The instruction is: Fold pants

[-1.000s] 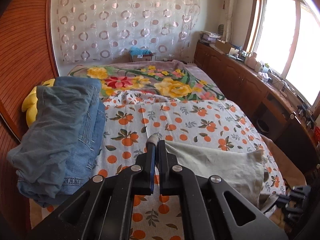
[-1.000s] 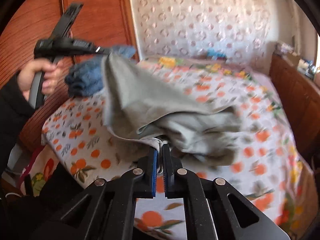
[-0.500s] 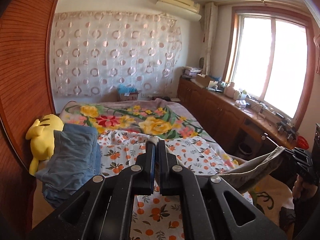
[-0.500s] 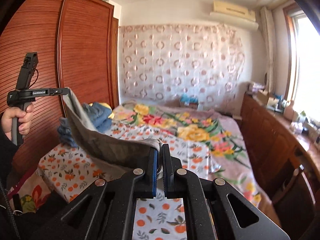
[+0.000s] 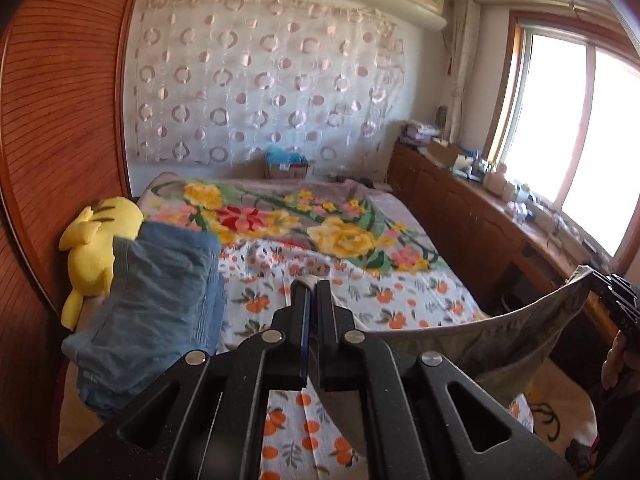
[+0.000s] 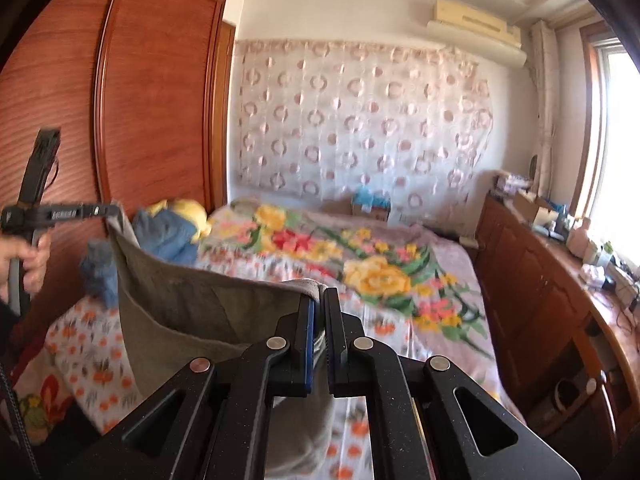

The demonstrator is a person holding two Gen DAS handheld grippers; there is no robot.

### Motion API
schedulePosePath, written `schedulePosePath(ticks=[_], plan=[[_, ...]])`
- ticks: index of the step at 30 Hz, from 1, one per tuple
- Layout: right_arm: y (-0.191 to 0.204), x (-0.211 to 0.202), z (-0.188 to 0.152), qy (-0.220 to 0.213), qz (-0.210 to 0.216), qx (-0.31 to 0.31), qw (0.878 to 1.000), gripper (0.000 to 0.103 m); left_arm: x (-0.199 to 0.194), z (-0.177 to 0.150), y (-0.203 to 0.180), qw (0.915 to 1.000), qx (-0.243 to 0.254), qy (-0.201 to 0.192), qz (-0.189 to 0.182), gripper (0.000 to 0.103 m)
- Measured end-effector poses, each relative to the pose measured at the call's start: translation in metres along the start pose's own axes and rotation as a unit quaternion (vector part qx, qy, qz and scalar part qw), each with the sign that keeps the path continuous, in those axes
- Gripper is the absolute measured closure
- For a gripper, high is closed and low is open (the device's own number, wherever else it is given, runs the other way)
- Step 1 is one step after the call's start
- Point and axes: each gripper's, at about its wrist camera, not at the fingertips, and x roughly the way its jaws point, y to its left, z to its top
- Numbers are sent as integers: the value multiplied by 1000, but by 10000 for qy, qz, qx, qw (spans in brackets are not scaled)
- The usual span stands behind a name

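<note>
The grey pants hang in the air above the near end of the bed, stretched between your two grippers. Your left gripper has its fingers pinched tight on one corner of the cloth; your right gripper is clamped on the other. A blue folded stack sits at the bed's left edge, against a yellow plush toy.

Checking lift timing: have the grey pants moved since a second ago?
Yes, upward. The grey pants lay bunched on the orange-print bedsheet a second ago; now they hang stretched above it between the left tongs and right tongs.
</note>
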Motion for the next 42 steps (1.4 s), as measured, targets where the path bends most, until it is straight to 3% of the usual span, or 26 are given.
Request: schedulePosePath(ticks=[4, 8, 15, 19, 25, 29, 33, 38, 42], plan=[[8, -3, 12, -423, -27, 77, 9991, 99, -26, 7, -5, 9986, 39, -521, 88, 100], [18, 3, -20, -252, 20, 171, 9995, 99, -26, -19, 0, 9986, 149, -431, 261, 100], [41, 57, -159, 1283, 414, 611, 9890, 99, 28, -131, 35, 9954, -311, 837, 342, 100], [55, 72, -202, 1763, 588, 778, 9795, 99, 48, -171, 36, 9908, -240, 1198, 581, 100], [51, 81, -211, 1893, 673, 908, 9754, 99, 50, -193, 34, 9886, -117, 1346, 666, 99], [45, 68, -208, 1987, 675, 805, 9744, 97, 50, -197, 41, 9873, -156, 1461, 608, 94], [46, 57, -205, 1923, 722, 780, 9756, 92, 40, -205, 43, 9877, -113, 1472, 517, 83], [49, 49, -200, 1862, 729, 734, 9770, 82, 29, -210, 36, 9887, 19, 1457, 345, 59], [54, 40, -199, 1816, 718, 633, 9787, 73, 18, -210, 29, 9903, 138, 1367, 227, 56]])
